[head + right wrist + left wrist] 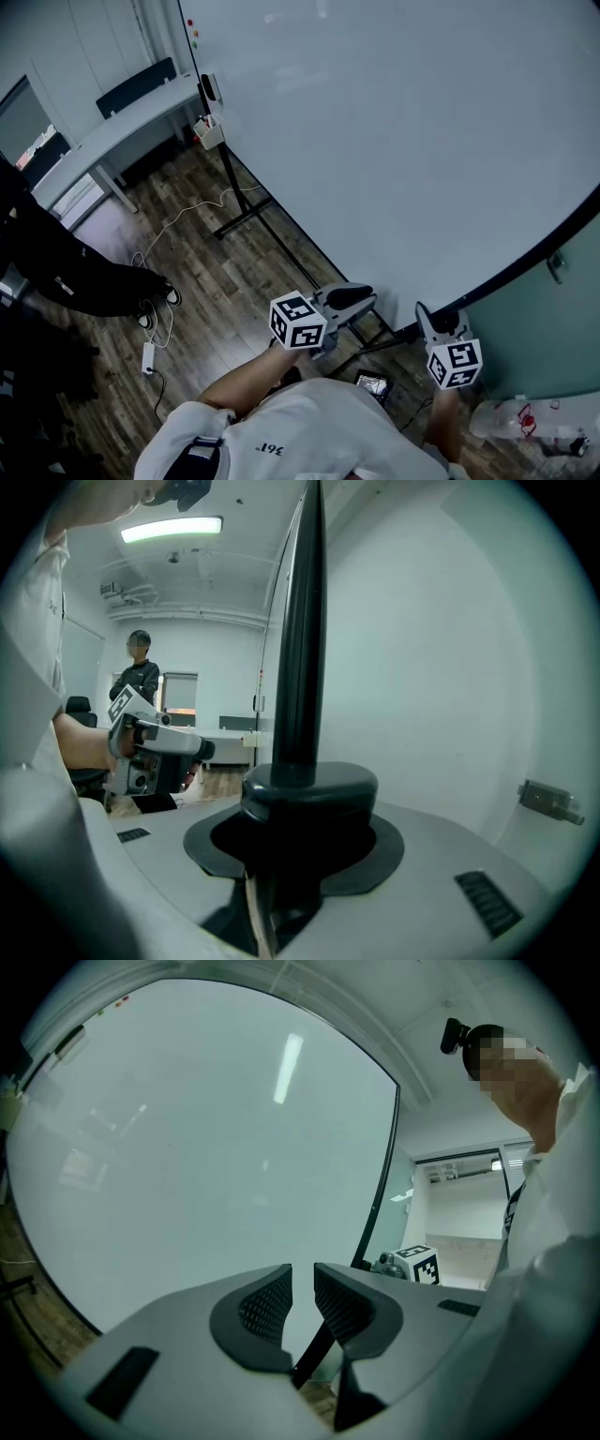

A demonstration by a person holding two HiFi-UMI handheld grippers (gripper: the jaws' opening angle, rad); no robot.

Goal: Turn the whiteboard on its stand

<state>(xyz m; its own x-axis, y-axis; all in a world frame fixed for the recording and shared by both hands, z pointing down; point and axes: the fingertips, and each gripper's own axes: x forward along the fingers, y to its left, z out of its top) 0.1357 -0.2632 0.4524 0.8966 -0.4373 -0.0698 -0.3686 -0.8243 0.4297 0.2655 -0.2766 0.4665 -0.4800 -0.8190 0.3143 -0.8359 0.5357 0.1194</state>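
The large, blank whiteboard (pixel 394 141), white with a thin black frame, stands upright on its black stand (pixel 246 212), whose legs rest on the wooden floor (pixel 216 281).

Dark wood-plank floor (pixel 225 281) fills the head view's lower left, with a white cable (pixel 178 220) trailing across it. A long white desk (pixel 112 131) with a dark chair (pixel 138 86) behind it stands at upper left. The right gripper view's upper left shows a lit ceiling strip (pixel 172 529).

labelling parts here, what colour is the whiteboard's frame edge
Black. The whiteboard's frame edge shows best in the right gripper view.
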